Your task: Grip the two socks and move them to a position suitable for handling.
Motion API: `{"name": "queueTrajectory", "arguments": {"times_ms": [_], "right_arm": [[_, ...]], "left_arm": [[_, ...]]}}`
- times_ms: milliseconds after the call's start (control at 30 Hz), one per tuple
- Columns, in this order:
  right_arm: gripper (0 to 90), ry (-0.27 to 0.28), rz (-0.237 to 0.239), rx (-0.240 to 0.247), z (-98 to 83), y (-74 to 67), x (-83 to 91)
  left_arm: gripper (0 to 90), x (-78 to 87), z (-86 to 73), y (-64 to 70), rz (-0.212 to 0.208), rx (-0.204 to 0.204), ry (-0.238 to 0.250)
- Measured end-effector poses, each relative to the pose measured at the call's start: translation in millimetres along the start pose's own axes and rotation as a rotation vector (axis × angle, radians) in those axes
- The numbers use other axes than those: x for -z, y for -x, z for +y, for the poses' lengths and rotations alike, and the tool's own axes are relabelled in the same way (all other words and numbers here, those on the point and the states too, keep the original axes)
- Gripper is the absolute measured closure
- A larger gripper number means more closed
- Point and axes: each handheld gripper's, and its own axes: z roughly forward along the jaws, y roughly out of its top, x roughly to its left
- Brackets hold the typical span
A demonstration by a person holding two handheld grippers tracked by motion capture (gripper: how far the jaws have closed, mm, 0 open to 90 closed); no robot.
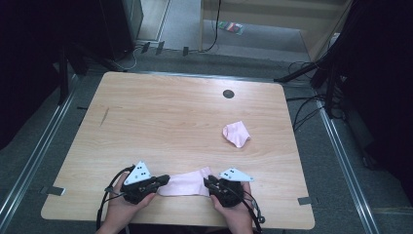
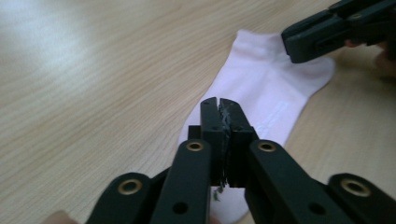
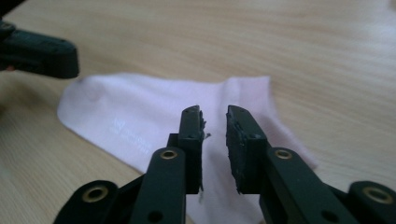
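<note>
Left gripper shut, apparently on nothing; right gripper slightly open over the sock, lower centre. Risk: lifting leaves the sock flat, neither holding cloth.

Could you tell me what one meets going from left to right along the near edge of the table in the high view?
Left gripper → flat pink sock → right gripper. The crumpled pink sock lies farther right, but farther back on the table.

Pale pink sock flat at table's near edge
</note>
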Motion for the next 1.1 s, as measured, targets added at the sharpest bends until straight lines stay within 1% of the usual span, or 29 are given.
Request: {"name": "queueTrajectory", "arguments": {"times_ms": [33, 67, 100, 133, 200, 233, 267, 300, 333, 400, 433, 467, 533, 567, 633, 667, 700, 733, 767, 800, 833, 867, 900, 933, 967, 1000, 1033, 1067, 1100], "right_arm": [[77.6, 0.000, 0.000, 0.000, 0.0, 0.0, 0.0], [79.9, -0.031, -0.010, 0.007, -2.5, -1.3, -4.6], [79.9, -0.031, -0.010, 0.007, -2.5, -1.3, -4.6], [82.2, -0.039, -0.008, -0.005, -5.5, 0.1, -7.0], [82.5, -0.045, -0.002, -0.014, -5.0, 2.1, -6.4], [82.5, -0.048, 0.000, -0.018, -4.9, 2.5, -6.1], [82.5, -0.051, 0.000, -0.024, -5.1, 2.6, -5.6], [82.5, -0.053, 0.002, -0.027, -5.2, 2.6, -5.3], [83.0, -0.056, 0.003, -0.023, -5.2, 2.8, -5.0], [84.8, -0.057, -0.002, -0.018, -5.5, 3.0, -4.8], [85.5, -0.055, -0.004, -0.015, -5.9, 2.8, -4.6], [86.3, -0.051, -0.010, -0.006, -6.4, 2.1, -4.8], [88.6, -0.051, -0.019, 0.023, -6.4, 1.6, -4.9], [88.6, -0.051, -0.019, 0.023, -6.4, 1.6, -4.9], [90.0, -0.054, -0.016, 0.020, -6.6, 2.6, -4.5], [90.0, -0.052, -0.010, 0.017, -6.8, 4.1, -4.3], [90.0, -0.052, -0.010, 0.017, -6.8, 4.1, -4.3], [90.0, -0.053, -0.011, 0.020, -6.8, 3.8, -4.3], [90.0, -0.053, -0.011, 0.020, -6.8, 3.8, -4.3], [90.0, -0.053, -0.014, 0.022, -6.8, 3.3, -4.3], [86.8, -0.070, 0.021, -0.010, -5.0, 4.7, -4.2], [84.4, -0.069, 0.031, -0.011, -4.2, 4.9, -3.5], [84.4, -0.069, 0.031, -0.011, -4.2, 4.9, -3.5], [81.3, -0.032, 0.042, 0.006, -1.2, 4.6, 1.3], [80.3, -0.011, 0.057, 0.004, 1.8, 5.1, 4.1], [80.3, -0.011, 0.057, 0.004, 1.8, 5.1, 4.1], [77.9, 0.023, 0.051, 0.012, 9.3, 6.2, 10.8], [77.9, 0.023, 0.051, 0.012, 9.3, 6.2, 10.8], [74.6, 0.040, 0.031, 0.023, 16.0, 10.2, 15.0]], "left_arm": [[90.0, -3.4, 0.0, -0.1, 0.003, 0.003, -0.020], [90.0, -11.5, -1.6, 0.8, -0.003, 0.004, -0.073], [90.0, -11.5, -1.6, 0.8, -0.003, 0.004, -0.073], [90.0, -15.0, -3.4, 1.9, -0.022, 0.004, -0.107], [90.0, -14.0, -3.3, 2.9, -0.017, -0.005, -0.123], [90.0, -13.7, -3.8, 2.9, -0.020, -0.012, -0.127], [90.0, -13.2, -4.8, 2.9, -0.010, -0.021, -0.130], [89.6, -12.2, -5.8, 1.6, 0.006, -0.018, -0.132], [88.4, -11.2, -7.0, -1.0, 0.008, -0.003, -0.129], [89.0, -9.3, -9.0, -6.2, -0.016, 0.018, -0.126], [89.2, -9.0, -9.2, -7.2, -0.018, 0.020, -0.126], [89.5, -8.7, -9.2, -7.5, -0.013, 0.017, -0.127], [90.0, -8.3, -9.2, -7.2, 0.010, 0.009, -0.126], [90.0, -8.3, -9.2, -7.2, 0.010, 0.009, -0.126], [90.0, -7.5, -9.3, -8.8, 0.033, 0.024, -0.122], [90.0, -6.3, -10.1, -12.3, 0.027, 0.044, -0.118], [90.0, -6.3, -10.1, -12.3, 0.027, 0.044, -0.118], [90.0, -5.8, -10.3, -13.4, 0.033, 0.059, -0.114], [90.0, -5.4, -10.4, -14.9, 0.025, 0.069, -0.115], [90.0, -5.5, -10.7, -15.1, 0.024, 0.076, -0.111], [85.8, -5.0, -11.1, -15.1, 0.009, 0.081, -0.100], [82.1, -3.9, -11.4, -15.3, -0.004, 0.087, -0.090], [77.4, -3.9, -11.4, -15.3, -0.004, 0.087, -0.090], [72.0, -0.3, -12.4, -17.5, -0.033, 0.096, -0.043], [68.4, 2.4, -12.4, -19.0, -0.041, 0.097, -0.020], [65.9, 2.4, -12.4, -19.0, -0.041, 0.097, -0.020], [63.7, 5.4, -11.9, -20.7, -0.044, 0.100, 0.002], [63.7, 8.2, -11.6, -22.6, -0.053, 0.118, 0.035], [59.3, 14.9, -11.0, -28.7, -0.055, 0.150, 0.089]]}}
